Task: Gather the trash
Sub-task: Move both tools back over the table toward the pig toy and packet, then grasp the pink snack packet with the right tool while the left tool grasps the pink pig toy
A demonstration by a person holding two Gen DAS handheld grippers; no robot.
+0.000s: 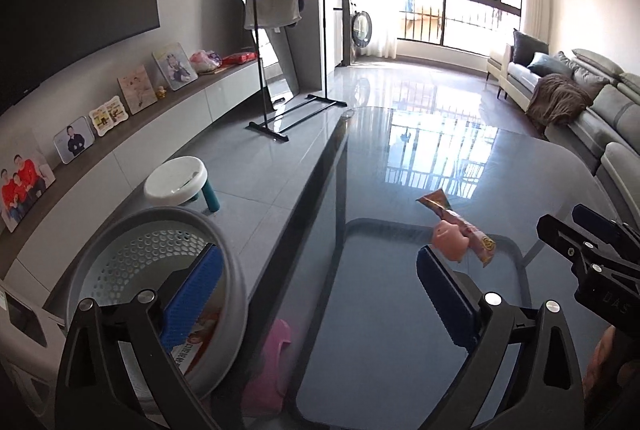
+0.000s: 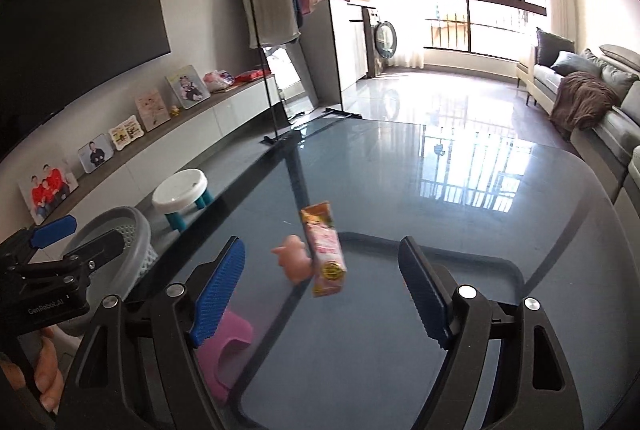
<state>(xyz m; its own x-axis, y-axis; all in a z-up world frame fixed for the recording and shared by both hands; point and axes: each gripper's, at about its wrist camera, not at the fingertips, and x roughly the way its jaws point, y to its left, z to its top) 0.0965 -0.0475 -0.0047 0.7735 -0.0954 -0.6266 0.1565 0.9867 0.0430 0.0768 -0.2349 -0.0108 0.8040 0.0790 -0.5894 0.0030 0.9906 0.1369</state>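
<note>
A pink and orange snack wrapper (image 1: 464, 226) (image 2: 324, 250) lies on the glass table (image 1: 400, 330) (image 2: 460, 209), with a small pink pig toy (image 1: 450, 240) (image 2: 294, 258) beside it. My left gripper (image 1: 320, 294) is open and empty, above the table's left edge, next to the grey perforated trash basket (image 1: 152, 262) (image 2: 128, 242), which holds some printed packaging. My right gripper (image 2: 320, 294) is open and empty, just short of the wrapper and pig. It also shows at the right edge of the left wrist view (image 1: 580, 234).
A pink slipper (image 1: 268, 366) (image 2: 224, 354) lies under the glass. A white stool (image 1: 176, 181) (image 2: 180, 193) stands on the floor at left. A clothes rack (image 1: 288, 29), TV console with photos (image 1: 120, 117) and grey sofa (image 1: 592, 97) surround the table.
</note>
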